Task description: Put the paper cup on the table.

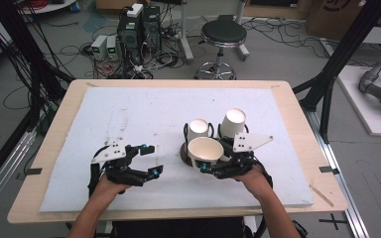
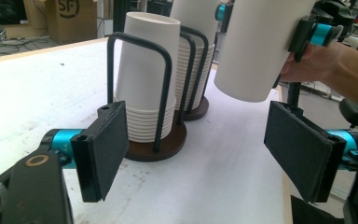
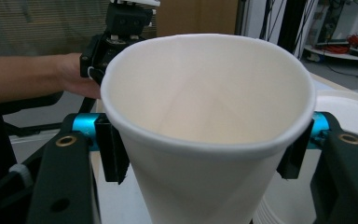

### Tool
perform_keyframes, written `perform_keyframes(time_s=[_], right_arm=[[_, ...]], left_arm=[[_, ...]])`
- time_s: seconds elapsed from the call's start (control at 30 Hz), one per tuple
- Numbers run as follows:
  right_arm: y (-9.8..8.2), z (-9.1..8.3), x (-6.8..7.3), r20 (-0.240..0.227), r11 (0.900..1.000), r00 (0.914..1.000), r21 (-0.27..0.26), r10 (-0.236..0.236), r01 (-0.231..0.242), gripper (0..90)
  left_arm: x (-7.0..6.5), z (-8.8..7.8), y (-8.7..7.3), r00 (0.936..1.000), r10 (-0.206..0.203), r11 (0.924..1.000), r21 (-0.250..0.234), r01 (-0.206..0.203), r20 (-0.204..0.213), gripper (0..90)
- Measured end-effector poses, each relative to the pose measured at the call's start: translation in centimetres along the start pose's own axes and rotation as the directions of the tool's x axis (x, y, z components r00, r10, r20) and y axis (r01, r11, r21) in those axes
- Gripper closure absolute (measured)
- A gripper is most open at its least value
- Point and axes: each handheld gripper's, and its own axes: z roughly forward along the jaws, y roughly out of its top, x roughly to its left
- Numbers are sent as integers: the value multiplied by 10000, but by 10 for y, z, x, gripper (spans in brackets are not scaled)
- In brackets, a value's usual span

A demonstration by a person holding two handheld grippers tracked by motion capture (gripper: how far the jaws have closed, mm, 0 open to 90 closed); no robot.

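Right tongs (image 1: 217,163) hold a paper cup (image 1: 206,148) over the white-topped table (image 1: 129,114).

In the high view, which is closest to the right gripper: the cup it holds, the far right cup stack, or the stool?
1. Held paper cup, clamped in the right gripper.
2. Right cup stack, just behind.
3. Black stool, on the floor beyond the table.

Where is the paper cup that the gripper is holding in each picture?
High view: the held cup sits right of centre, mouth toward the camera, in the right gripper.
Left gripper view: the held cup hangs at upper right.
Right gripper view: the held cup is in the centre.
Shared landmark: the cup stacks.
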Motion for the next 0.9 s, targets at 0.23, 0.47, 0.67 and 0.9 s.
perform_keyframes(time_s=[0.23,0.47,0.67,0.9], right_arm=[[-3,-6,2,34,9999,10000,101,-61,61,350],[-6,-23,6,249,9999,9997,116,-38,35,349],[-7,-50,3,397,9999,9992,171,-4,-3,341],[-8,-87,-6,934,9999,9955,13,130,-132,339]], left_arm=[[2,-3,-3,9997,-67,9999,-77,65,-248,219],[3,-5,-8,9985,-167,9998,-97,163,-513,219],[5,-7,-8,9980,-238,9996,-162,228,-593,219],[6,-9,-9,9974,-264,9996,-109,257,-672,220]])
